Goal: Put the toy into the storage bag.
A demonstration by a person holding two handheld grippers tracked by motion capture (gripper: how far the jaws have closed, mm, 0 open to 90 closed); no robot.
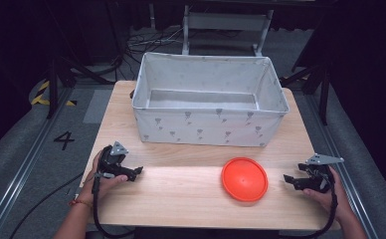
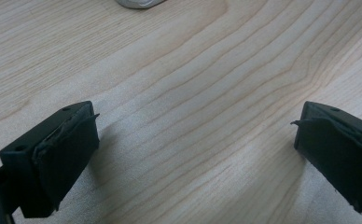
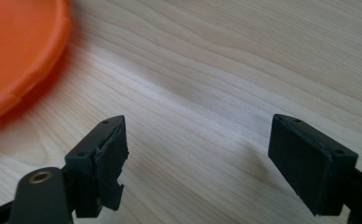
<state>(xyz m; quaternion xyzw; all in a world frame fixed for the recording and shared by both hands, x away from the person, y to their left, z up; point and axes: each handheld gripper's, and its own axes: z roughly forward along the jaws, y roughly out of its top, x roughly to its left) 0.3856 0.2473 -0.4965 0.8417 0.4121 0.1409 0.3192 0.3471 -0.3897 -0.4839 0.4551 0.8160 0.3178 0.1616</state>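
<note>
Orange plate (image 1: pixel 244 179) lies flat toward the table's (image 1: pixel 181 199) near right edge, before the cloth bin (image 1: pixel 208 97). Right tongs (image 1: pixel 291 180) just beside it, spread, empty. Left tongs (image 1: pixel 136 172) spread, idle. Slide one jaw under the rim, then pinch.

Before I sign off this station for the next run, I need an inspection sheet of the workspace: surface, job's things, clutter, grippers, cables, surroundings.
Surface: light wooden table, bare between the grippers.
Job's things: orange disc lies flat near the front edge, closer to the right gripper; grey fabric bin stands behind it, nothing seen inside.
Clutter: nothing seen.
Grippers: left gripper low at the table's left front, jaws apart, nothing between them; right gripper right of the disc, jaws apart, nothing between them, not touching the disc.
Cables: one black cable trails off the front edge from each gripper.
Surroundings: grey floor with a painted 4, dark stands, loose wires behind the table.
</note>
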